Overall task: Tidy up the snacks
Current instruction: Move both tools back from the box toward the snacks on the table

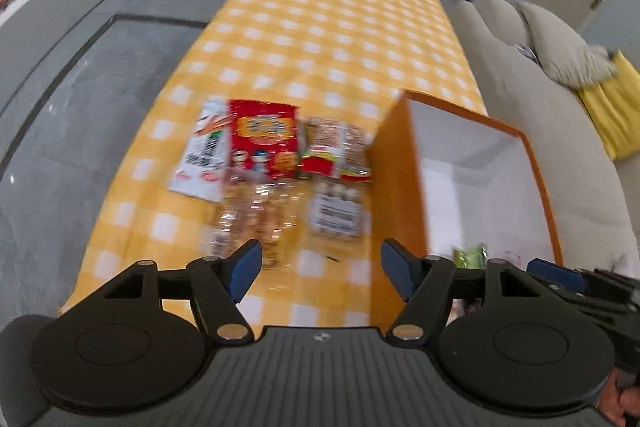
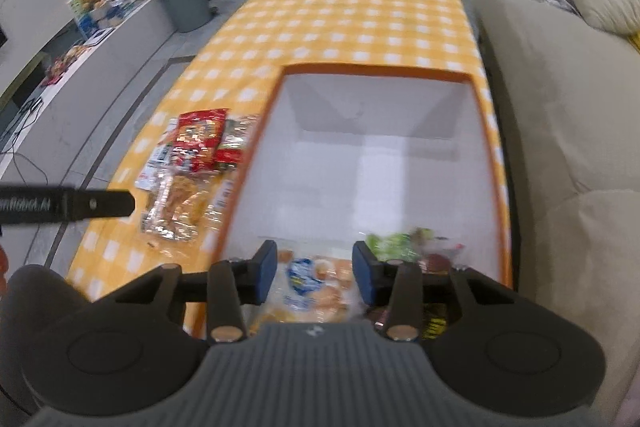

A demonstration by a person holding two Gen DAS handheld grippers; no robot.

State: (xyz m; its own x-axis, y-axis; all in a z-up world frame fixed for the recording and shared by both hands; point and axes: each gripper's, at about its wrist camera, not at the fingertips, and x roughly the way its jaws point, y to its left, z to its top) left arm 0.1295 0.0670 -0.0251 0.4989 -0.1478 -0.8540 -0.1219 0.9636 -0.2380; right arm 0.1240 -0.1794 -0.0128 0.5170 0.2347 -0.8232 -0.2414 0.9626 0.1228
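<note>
Snack packets [image 1: 264, 143] lie clustered on the counter [image 1: 320, 27] just beside the orange box [image 1: 394, 187], light, crinkly and slippery by the look, best pinched at a sealed edge, while left tongs [image 1: 321, 269] and right tongs [image 2: 315, 275] hang released, empty.

Snack packets [image 1: 276, 163] clustered on table [image 1: 320, 27], left of box [image 1: 396, 195]; more packets [image 2: 316, 287] inside box; sofa [image 1: 560, 147] right.

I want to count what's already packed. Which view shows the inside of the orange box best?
The right wrist view: it looks straight into the orange box, with packets on its floor. The left wrist view shows mostly its outer wall and one green packet.
</note>
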